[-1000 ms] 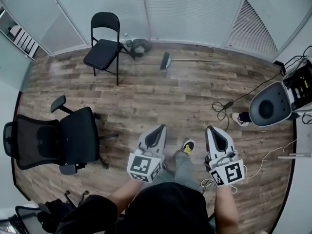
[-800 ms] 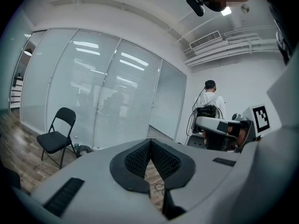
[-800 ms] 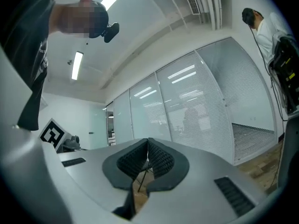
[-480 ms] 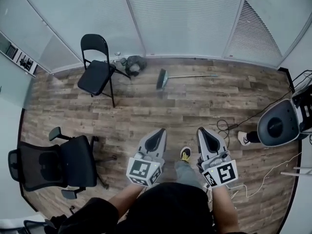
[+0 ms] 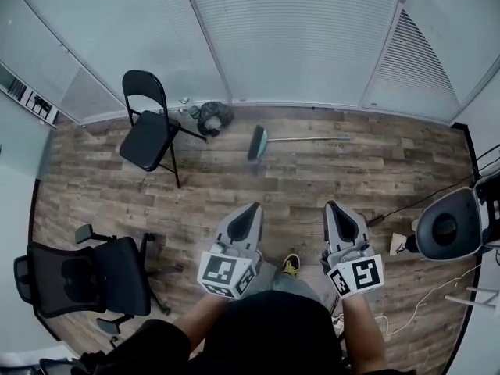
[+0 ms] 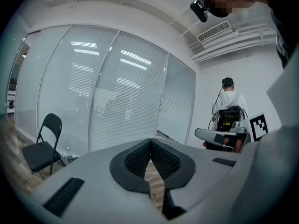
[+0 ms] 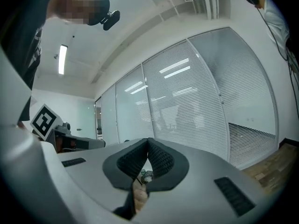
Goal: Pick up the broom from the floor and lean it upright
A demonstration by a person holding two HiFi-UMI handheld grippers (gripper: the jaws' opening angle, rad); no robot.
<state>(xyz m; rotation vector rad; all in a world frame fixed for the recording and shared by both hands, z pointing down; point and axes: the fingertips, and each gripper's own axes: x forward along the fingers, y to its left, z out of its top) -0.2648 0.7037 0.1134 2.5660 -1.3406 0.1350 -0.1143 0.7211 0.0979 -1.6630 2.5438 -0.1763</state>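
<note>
The broom (image 5: 266, 141) lies flat on the wooden floor near the glass wall, its teal head to the left and its long thin handle (image 5: 312, 139) running right. Both grippers are held side by side at waist height, well short of it and pointing toward it. My left gripper (image 5: 252, 209) is shut with nothing between its pads (image 6: 150, 158). My right gripper (image 5: 331, 207) is also shut and empty, its tips (image 7: 148, 160) touching. The broom does not show in either gripper view.
A black folding chair (image 5: 148, 131) stands by the glass wall left of the broom, with a dark round bin (image 5: 212, 117) and a bottle beside it. A black office chair (image 5: 90, 276) sits at the left. A white round device (image 5: 447, 226) and cables lie at the right. A person (image 6: 227, 107) stands at the right in the left gripper view.
I have walked toward the glass wall with both grippers carried along, still shut. The broom, folding chair and bin now lie closer in the head view; the office chair has slid back.
</note>
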